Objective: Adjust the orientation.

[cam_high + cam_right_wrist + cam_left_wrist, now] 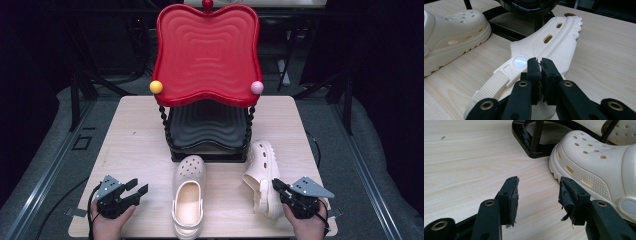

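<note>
Two cream clogs lie on the near half of a pale wooden table (135, 130). The left clog (189, 192) sits upright at the centre, toe pointing away, just in front of the rack. The right clog (262, 177) lies tipped on its side to the right of it, its toe by the rack's near right corner. The rack (207, 75) is a two-tier stand with a red wavy top tray, a black lower tray and a black base. The right gripper (276, 186), held in a hand at the near right edge, meets the tipped clog's side; its jaws are pressed together, and whether they pinch the clog's edge cannot be told. The left gripper (137, 188), at the near left, rests with its jaws wide apart, just beside the upright clog.
</note>
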{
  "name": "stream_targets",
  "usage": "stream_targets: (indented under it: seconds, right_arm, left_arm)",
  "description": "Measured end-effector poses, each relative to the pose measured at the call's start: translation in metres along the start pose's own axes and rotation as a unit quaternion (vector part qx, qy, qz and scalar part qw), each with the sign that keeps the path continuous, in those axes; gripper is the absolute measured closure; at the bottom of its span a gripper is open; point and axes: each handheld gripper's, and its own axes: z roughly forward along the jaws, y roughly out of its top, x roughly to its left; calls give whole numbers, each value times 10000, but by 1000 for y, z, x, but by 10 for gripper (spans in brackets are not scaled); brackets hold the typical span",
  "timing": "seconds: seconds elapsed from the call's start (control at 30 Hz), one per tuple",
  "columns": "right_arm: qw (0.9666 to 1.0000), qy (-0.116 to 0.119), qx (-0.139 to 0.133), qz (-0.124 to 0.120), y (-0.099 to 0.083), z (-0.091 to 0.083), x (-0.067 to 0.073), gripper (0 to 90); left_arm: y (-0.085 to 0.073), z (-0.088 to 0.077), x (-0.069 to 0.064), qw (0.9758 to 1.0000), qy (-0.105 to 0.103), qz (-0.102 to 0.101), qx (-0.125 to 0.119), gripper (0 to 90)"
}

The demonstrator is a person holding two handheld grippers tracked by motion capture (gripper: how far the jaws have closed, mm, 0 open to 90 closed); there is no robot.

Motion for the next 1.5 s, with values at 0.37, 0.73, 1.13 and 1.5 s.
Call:
stream_targets:
  seconds: [0.37, 0.73, 1.13, 1.5]
  right_arm:
    - [9973, -326, -59, 662, -12, -15, -35, 844]
    - [9880, -669, 509, 1298, -35, -9, -74, 899]
    - [9825, -899, 838, 1397, -40, -9, -84, 671]
    - [9922, -777, 488, 849, -4, -27, -74, 514]
  left_arm:
    - [0, 2, -2, 10000, -45, -18, 19, 495]
    - [1, 0, 0, 10000, -33, -37, 8, 494]
    - [0, -1, 0, 10000, -16, -61, -7, 489]
    - [0, -2, 2, 10000, 38, -64, -38, 488]
